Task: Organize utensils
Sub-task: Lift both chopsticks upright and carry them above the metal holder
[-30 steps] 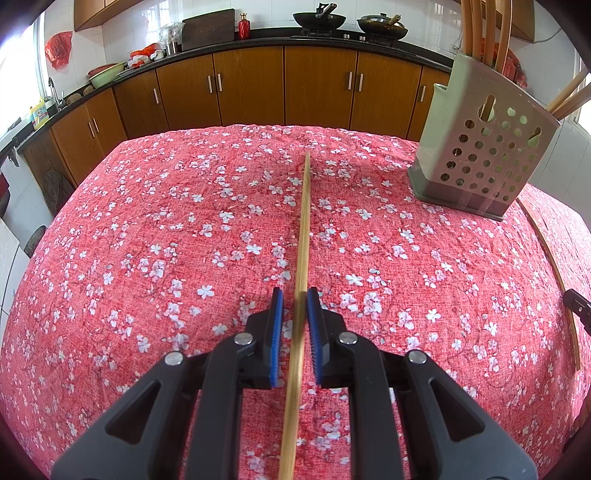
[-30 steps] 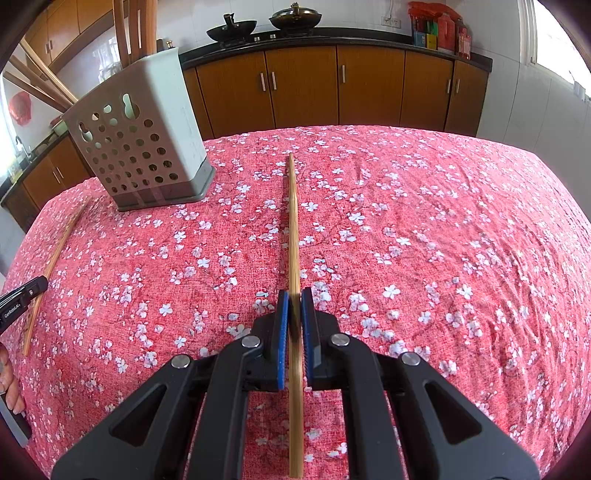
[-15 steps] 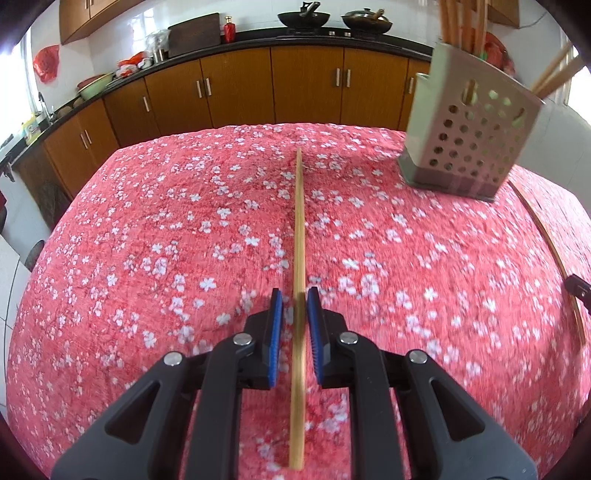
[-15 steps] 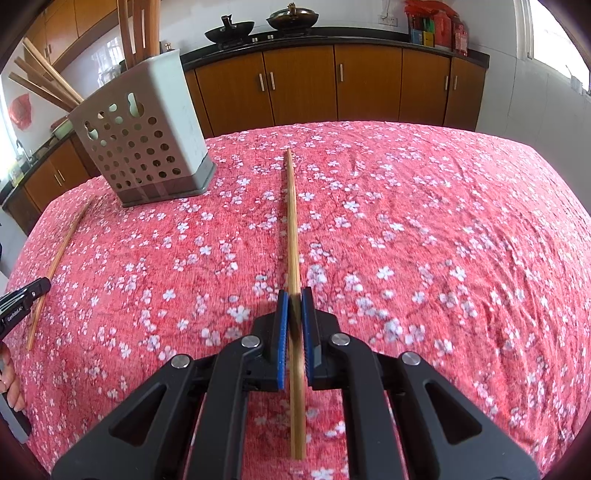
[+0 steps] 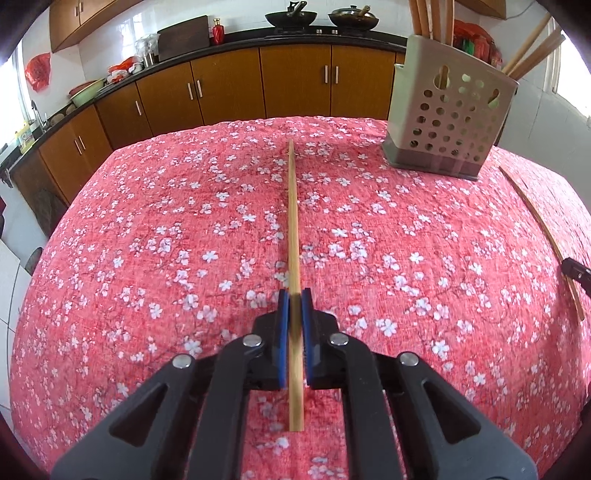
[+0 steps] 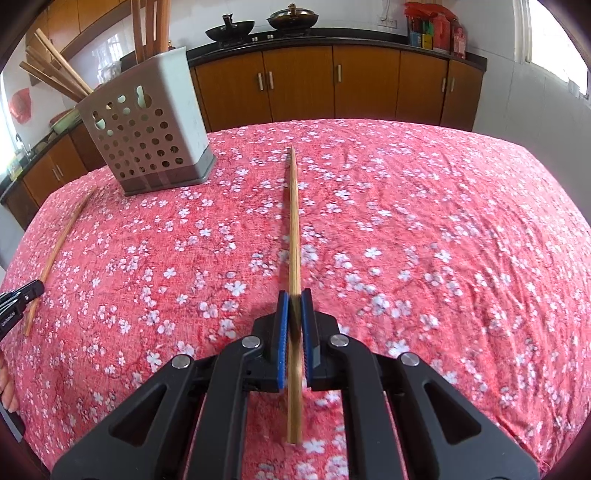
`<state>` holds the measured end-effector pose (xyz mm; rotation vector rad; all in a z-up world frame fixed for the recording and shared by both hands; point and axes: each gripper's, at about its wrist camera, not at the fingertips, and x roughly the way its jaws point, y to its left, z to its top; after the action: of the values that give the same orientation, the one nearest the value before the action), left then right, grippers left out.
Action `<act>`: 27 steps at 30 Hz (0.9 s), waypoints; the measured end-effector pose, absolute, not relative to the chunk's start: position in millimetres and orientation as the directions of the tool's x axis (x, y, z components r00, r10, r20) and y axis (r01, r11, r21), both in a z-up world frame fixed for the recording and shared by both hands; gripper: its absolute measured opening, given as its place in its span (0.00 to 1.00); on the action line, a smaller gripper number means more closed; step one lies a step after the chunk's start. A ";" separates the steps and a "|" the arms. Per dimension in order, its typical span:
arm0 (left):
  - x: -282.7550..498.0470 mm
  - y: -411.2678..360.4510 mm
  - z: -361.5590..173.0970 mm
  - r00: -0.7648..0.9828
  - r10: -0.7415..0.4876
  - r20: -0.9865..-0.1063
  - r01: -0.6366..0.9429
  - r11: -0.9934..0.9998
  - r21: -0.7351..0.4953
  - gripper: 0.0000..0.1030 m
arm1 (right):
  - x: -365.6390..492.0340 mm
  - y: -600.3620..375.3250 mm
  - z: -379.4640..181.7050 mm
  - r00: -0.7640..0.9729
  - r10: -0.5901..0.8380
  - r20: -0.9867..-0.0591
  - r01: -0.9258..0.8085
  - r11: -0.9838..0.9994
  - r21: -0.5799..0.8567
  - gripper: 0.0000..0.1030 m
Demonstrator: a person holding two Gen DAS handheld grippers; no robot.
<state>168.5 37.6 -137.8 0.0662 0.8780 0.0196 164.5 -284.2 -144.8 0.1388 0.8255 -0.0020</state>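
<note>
My left gripper [image 5: 294,295] is shut on a long bamboo chopstick [image 5: 293,221] that points straight ahead, lifted above the cloth. My right gripper [image 6: 294,295] is shut on a second bamboo chopstick [image 6: 294,221], also lifted. A grey perforated utensil holder [image 5: 448,118] with several wooden utensils stands at the far right in the left wrist view and at the far left in the right wrist view [image 6: 147,129]. Each gripper's chopstick shows at the edge of the other's view [image 5: 543,232], [image 6: 61,243].
The table is covered by a red cloth with white blossoms [image 5: 166,240]. Brown kitchen cabinets [image 5: 295,85] and a black counter with woks [image 5: 351,16] run behind it. The table's edges fall away on all sides.
Both grippers have risen with their chopsticks, and the rear ends of the sticks now hang clear of the cloth. The left gripper's jaws have closed tight on its chopstick.
</note>
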 end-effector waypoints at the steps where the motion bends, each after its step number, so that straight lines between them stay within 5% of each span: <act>1: 166.4 38.9 -135.2 0.643 0.042 -0.765 0.012 0.998 0.065 0.08 | 160.3 -286.9 -142.0 0.687 0.055 -0.725 0.059 0.990 0.130 0.08; 18: 131.5 42.8 -4.7 0.862 -0.067 -0.502 0.037 0.997 -0.070 0.08 | 110.2 -303.3 -24.3 0.906 0.027 -0.423 0.034 0.990 0.135 0.07; 22: 132.5 43.0 4.5 0.874 -0.065 -0.482 0.034 0.997 -0.073 0.08 | 118.3 -303.2 -25.8 0.901 0.036 -0.433 0.019 0.992 0.123 0.07; 27: 131.9 42.0 4.0 0.873 -0.068 -0.482 0.035 0.996 -0.078 0.08 | 133.0 -308.4 -68.2 0.799 0.113 -0.590 0.019 0.977 0.212 0.11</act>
<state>131.9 42.0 4.0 -0.0674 0.5058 -0.0537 133.0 -308.4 -68.2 0.2126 0.6440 0.0505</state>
